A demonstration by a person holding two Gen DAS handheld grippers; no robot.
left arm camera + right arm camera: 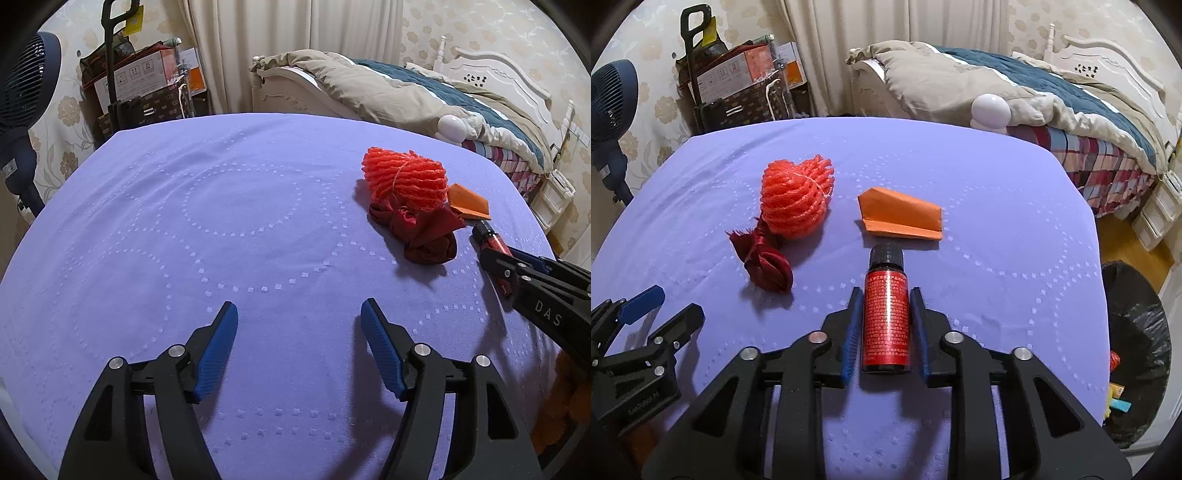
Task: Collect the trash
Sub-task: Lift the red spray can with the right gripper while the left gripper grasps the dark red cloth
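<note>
Between the blue pads of the right gripper (886, 325) lies a small red bottle (885, 317) with a black cap, its cap pointing away from the camera. The pads stand close along both sides of it, so I judge the claw is closed on the bottle, though whether it is lifted from the cloth or only resting on it I cannot tell. Just beyond the cap lies a folded orange paper (901, 218). To the left of that are a coral foam net (794, 199) and, touching its near end, a dark red ribbon (764, 266). All these rest on the purple tablecloth (997, 221).

The left gripper (299, 317) holds nothing; its jaws are wide apart above bare cloth, well to the left of the net and ribbon.

At the right edge of the table, lower down, stands a bin with a black bag (1137, 332), and some colourful pieces are already visible inside it. So part of the collecting seems done. The bottle is in hand but not yet in the bin, and three pieces remain on the table: paper, net and ribbon.
</note>
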